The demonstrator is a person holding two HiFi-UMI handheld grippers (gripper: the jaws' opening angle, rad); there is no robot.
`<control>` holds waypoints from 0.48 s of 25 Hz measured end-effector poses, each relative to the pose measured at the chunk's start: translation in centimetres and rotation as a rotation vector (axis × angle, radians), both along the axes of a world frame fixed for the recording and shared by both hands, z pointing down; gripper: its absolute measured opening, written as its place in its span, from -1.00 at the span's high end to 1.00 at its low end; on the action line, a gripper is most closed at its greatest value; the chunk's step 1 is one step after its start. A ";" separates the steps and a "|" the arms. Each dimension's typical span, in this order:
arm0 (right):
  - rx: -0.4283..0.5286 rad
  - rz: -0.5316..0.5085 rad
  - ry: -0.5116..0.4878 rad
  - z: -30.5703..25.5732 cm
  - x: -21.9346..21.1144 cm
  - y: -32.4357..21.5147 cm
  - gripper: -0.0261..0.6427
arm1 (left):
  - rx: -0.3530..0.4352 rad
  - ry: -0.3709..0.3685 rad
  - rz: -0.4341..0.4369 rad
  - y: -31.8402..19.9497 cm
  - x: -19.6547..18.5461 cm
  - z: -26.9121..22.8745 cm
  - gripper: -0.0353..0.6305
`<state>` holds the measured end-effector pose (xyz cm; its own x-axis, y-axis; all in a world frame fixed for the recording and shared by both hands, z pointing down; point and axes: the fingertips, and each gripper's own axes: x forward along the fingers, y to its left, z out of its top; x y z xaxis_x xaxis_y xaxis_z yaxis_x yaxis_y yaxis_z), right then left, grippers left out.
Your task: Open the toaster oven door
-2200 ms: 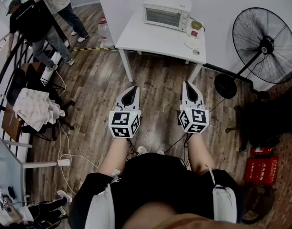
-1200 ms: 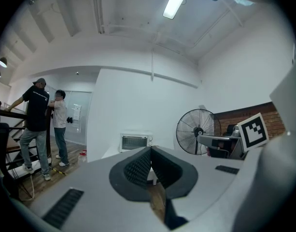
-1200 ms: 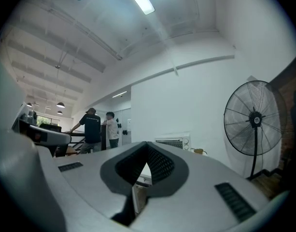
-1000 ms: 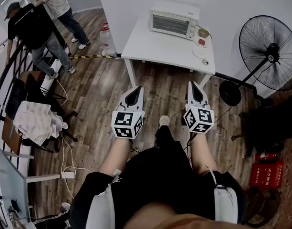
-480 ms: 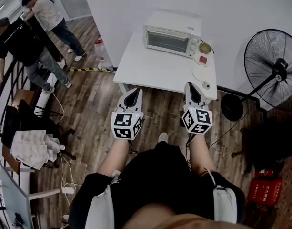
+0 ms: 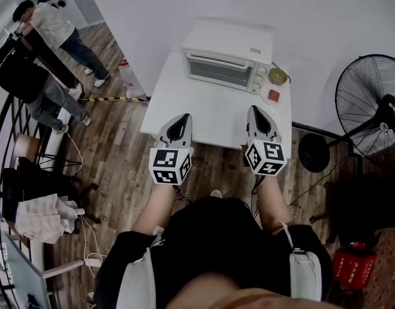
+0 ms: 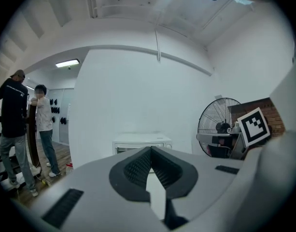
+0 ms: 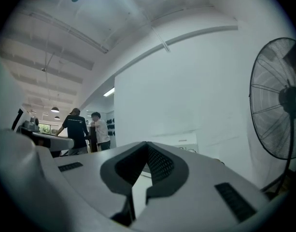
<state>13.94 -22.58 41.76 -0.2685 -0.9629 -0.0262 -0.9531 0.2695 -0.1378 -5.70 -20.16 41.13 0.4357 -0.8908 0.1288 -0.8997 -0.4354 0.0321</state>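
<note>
Standing at the far edge of the white desk (image 6: pixel 210 118), against the wall, the toaster oven (image 6: pixel 226 50) is facing the person with its glass door (image 6: pixel 221 71) shut. The chamber behind the glass is showing only dark, so what is inside cannot be told. A column of knobs (image 6: pixel 254 79) is sitting at the right end of the oven's front. At the far right corner of the desk a small round container with a gold top (image 6: pixel 278 76) is resting just beside the oven; its contents are hidden. A small red thing (image 6: pixel 273 96) is lying along the right edge, just nearer than that container.

Both grippers are pointing toward the oven from above the near edge of the desk. The left gripper (image 6: pixel 183 120) is hovering over the near left part, and its jaws are pressing together with nothing between them, as the left gripper view (image 7: pixel 150 149) is showing. The right gripper (image 6: pixel 256 113) is hovering over the near right part, its jaws likewise clenched on nothing in the right gripper view (image 8: pixel 147 143).

The oven is lying ahead of both sets of fingertips, apart from them across bare desk, with its door sitting roughly between the two lines along which the grippers are pointing. Neither gripper is touching the oven or the desk.
</note>
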 end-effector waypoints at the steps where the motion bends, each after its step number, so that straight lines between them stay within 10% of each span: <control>1: -0.004 -0.003 -0.002 0.1 0.2 -0.9 0.91 | -0.005 -0.004 -0.001 -0.8 0.3 0.1 0.86; 12: -0.055 -0.018 0.010 1.2 0.1 -5.9 0.91 | -0.053 -0.030 -0.010 -5.8 0.6 0.9 0.86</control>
<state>14.08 -28.45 42.99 -0.2862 -0.9577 0.0292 -0.9495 0.2794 -0.1431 -5.10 -25.93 41.98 0.4220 -0.8867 0.1888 -0.9049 -0.4248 0.0274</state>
